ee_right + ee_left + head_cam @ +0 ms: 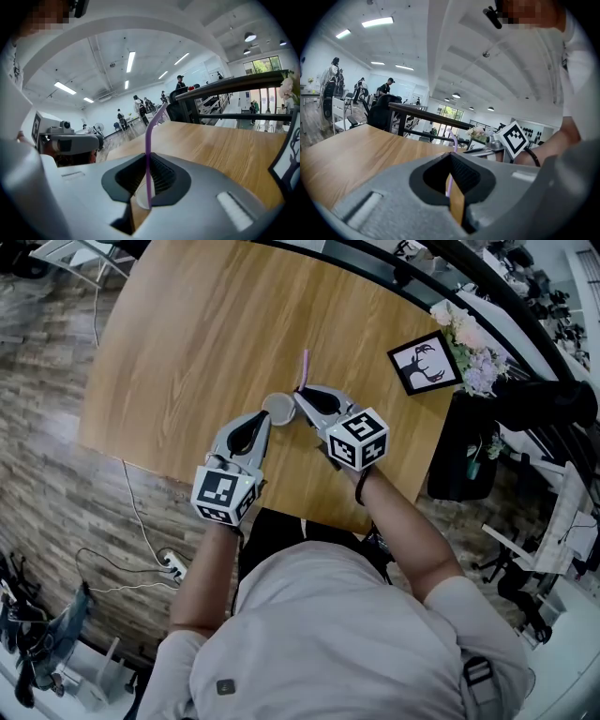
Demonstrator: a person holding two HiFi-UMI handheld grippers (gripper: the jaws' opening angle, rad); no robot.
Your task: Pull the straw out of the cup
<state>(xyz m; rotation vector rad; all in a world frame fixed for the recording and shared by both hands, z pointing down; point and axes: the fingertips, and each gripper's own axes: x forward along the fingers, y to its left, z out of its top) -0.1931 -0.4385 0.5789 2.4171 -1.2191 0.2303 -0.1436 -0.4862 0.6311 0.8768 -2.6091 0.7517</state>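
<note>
A small tan paper cup (277,408) stands on the wooden table (187,343) between the two grippers. My left gripper (265,421) reaches it from the near left, and its jaws are shut on the cup's wall (456,204), which shows as a tan strip between them. My right gripper (300,395) comes in from the right and is shut on the purple straw (305,367). In the right gripper view the straw (149,154) rises upright between the pads, with the cup's pale inside (139,199) just below. The straw (453,140) also shows behind the left gripper's jaws.
A framed black-and-white deer picture (425,363) and a bunch of flowers (469,343) sit at the table's far right corner. A dark chair (464,456) stands beside that edge. A power strip (172,565) and cables lie on the floor to the left.
</note>
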